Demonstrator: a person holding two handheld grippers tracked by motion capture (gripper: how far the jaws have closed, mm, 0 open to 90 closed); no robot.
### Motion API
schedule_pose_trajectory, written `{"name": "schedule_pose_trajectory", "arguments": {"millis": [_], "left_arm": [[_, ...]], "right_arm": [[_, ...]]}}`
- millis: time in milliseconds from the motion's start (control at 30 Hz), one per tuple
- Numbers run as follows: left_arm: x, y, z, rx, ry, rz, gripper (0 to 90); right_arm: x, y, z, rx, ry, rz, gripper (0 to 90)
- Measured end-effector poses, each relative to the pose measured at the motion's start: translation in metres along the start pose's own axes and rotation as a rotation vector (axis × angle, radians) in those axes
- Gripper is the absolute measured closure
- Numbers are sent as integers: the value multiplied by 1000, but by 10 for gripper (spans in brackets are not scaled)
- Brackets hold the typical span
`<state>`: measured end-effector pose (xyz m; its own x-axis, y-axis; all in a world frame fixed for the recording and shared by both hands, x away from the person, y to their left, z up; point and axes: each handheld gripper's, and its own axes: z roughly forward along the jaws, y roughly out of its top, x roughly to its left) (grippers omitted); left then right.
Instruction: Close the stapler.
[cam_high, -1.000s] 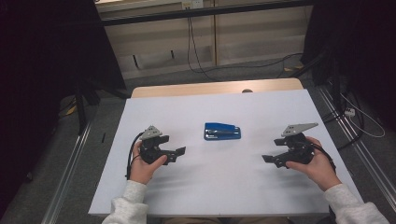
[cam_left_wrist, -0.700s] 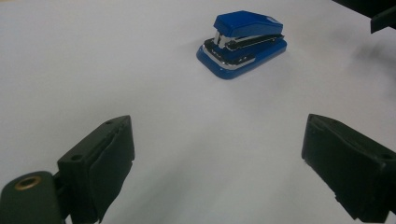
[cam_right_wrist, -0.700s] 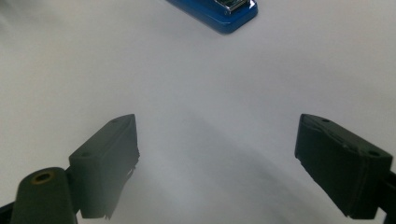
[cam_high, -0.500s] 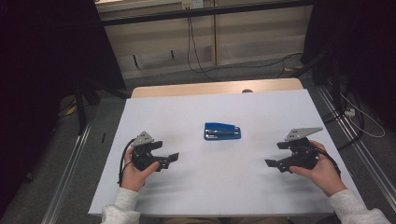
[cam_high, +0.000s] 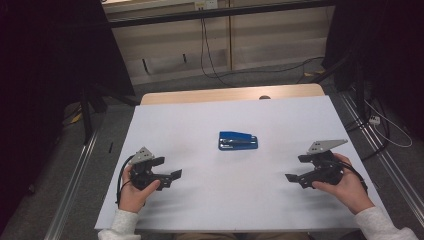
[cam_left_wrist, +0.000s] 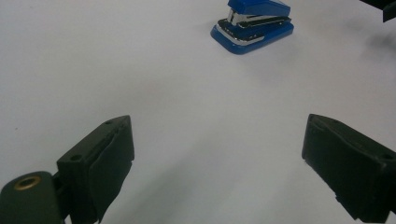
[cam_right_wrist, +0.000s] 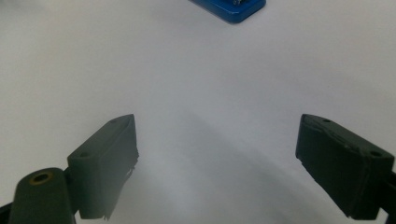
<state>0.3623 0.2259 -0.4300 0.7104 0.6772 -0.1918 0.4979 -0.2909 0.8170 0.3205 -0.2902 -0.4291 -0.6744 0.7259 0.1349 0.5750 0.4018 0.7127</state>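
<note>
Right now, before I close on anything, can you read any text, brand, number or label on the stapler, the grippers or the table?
None can be read.
Blue stapler: no lettering or brand shows on its top or base.
Left gripper and right gripper: plain black jaws, open, no markings.
White table: bare surface, no labels or signs.

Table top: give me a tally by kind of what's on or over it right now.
Stapler, blue: 1
Left gripper, jaws open, empty: 1
Right gripper, jaws open, empty: 1
Total: 3, all on or over the white table.
</note>
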Motion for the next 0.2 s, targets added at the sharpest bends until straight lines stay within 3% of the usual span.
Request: {"name": "schedule_pose_trajectory", "arguments": {"millis": [200], "left_arm": [[1,-4,-3,8,4,6,93]], "right_arm": [[0,0,2,5,6,-3,123]]}}
